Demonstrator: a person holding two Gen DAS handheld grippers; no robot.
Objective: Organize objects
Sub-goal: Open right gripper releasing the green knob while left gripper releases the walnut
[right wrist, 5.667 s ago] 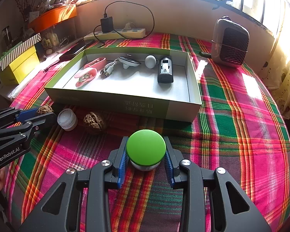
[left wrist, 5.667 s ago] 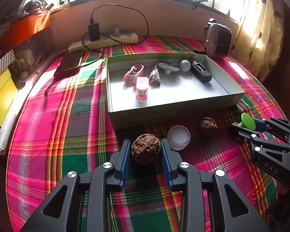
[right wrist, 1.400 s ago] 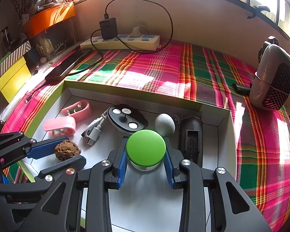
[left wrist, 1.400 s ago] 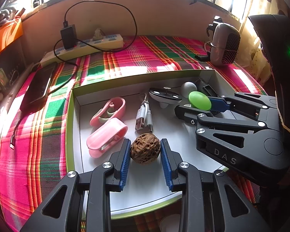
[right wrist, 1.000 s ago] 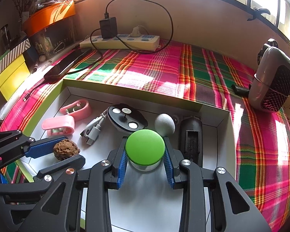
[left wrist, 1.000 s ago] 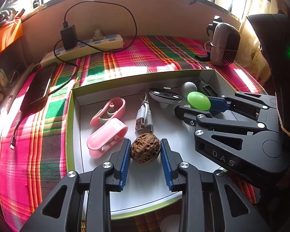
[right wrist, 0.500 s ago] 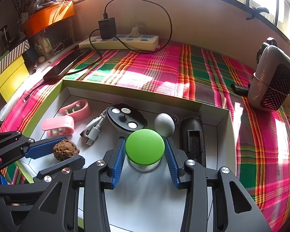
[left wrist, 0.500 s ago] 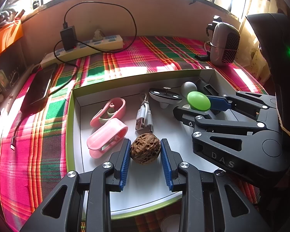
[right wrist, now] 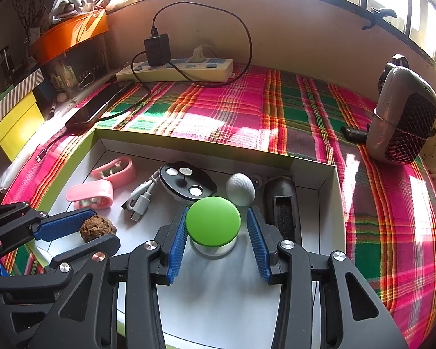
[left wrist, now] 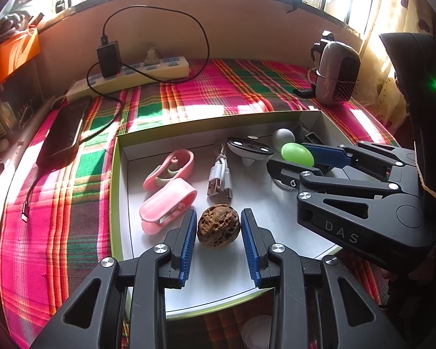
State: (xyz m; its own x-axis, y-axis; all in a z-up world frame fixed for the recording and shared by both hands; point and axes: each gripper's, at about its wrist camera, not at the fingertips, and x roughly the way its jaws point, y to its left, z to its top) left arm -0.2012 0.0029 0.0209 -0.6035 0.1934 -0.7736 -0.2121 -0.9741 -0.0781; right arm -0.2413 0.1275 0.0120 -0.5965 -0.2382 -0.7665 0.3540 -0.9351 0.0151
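Observation:
A brown walnut (left wrist: 218, 226) rests on the white floor of the green-rimmed box (left wrist: 113, 180). My left gripper (left wrist: 218, 240) is open around it, pads apart from the shell; it also shows in the right wrist view (right wrist: 81, 234) beside the walnut (right wrist: 97, 226). A green-lidded jar (right wrist: 213, 222) stands on the box floor (right wrist: 218, 296). My right gripper (right wrist: 216, 240) is open around it with a gap at each side. The jar (left wrist: 296, 154) and right gripper (left wrist: 300, 160) also show in the left wrist view.
The box holds two pink clips (left wrist: 168, 200), a white USB cable (left wrist: 219, 177), a black-and-white gadget (left wrist: 250, 148), a white ball (right wrist: 240, 189) and a black holder (right wrist: 282, 206). A power strip (right wrist: 174, 69), phone (left wrist: 62, 131) and small heater (right wrist: 401, 125) lie on the plaid cloth.
Both grippers have opened. The walnut and the green-lidded jar were let go and now rest on the box floor. Earlier both were carried from the cloth into the box.

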